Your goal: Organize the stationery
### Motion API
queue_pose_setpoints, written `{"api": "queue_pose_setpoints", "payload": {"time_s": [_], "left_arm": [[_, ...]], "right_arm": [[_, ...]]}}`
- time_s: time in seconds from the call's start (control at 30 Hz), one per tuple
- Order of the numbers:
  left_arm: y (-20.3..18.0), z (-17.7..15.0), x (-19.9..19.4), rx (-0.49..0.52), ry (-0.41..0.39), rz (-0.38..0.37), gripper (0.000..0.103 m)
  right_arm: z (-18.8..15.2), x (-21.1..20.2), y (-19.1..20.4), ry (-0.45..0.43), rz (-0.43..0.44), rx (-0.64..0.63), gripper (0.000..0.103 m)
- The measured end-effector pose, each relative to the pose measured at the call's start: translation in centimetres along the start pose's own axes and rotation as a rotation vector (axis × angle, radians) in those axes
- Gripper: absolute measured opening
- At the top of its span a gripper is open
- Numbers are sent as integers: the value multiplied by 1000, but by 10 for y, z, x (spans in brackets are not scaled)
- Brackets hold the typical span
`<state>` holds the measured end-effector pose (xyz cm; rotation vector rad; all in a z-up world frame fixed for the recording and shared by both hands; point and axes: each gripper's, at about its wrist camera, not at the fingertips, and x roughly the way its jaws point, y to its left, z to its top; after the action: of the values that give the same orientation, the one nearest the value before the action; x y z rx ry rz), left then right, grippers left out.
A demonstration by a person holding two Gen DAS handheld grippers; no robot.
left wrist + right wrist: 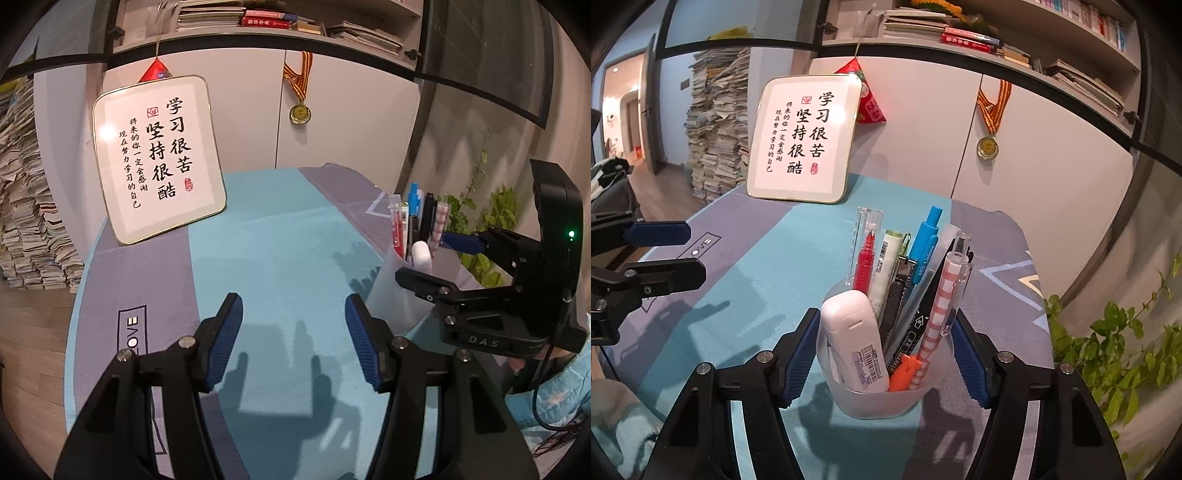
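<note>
A translucent pen cup [886,398] stands on the teal and grey mat [768,266]. It holds a white correction tape [853,343], a red pen [864,258], a blue pen [925,247], a pink checked pen [942,295], a black marker [912,332] and a small orange item [905,369]. My right gripper [884,321] is shut on the cup, one blue pad against each side. The left wrist view has the cup [399,295] and right gripper [432,258] at the right. My left gripper [293,306] hovers open over bare mat, nothing between its fingers; its fingers [657,232] show at the right wrist view's left edge.
A framed calligraphy sign [159,158] leans against the white cabinet [351,122] at the back of the mat, where a medal [300,112] hangs. A tall paper stack [26,221] stands on the floor left. A leafy plant [1115,350] is right of the cup.
</note>
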<state>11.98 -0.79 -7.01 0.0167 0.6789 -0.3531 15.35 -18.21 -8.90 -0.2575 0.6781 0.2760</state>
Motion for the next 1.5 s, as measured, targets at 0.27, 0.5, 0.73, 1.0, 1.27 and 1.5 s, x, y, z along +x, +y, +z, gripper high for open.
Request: {"api": "queue_pose_setpoints", "payload": {"time_s": [0.27, 0.5, 0.73, 1.0, 1.27, 1.5], "left_arm": [[7, -3, 6, -18, -5, -4, 56], [22, -3, 7, -28, -17, 29, 59], [40, -5, 8, -55, -22, 60, 61], [40, -2, 12, -62, -7, 52, 67], [30, 4, 2, -73, -13, 88, 76], [2, 13, -21, -52, -67, 127, 86]], "right_arm": [[23, 12, 5, -6, -4, 38, 70], [67, 45, 20, -35, 9, 54, 70], [83, 86, 28, 4, 16, 97, 70], [80, 83, 37, -15, 6, 59, 72], [64, 51, 29, -10, 6, 86, 89], [46, -23, 10, -17, -120, 212, 89]]}}
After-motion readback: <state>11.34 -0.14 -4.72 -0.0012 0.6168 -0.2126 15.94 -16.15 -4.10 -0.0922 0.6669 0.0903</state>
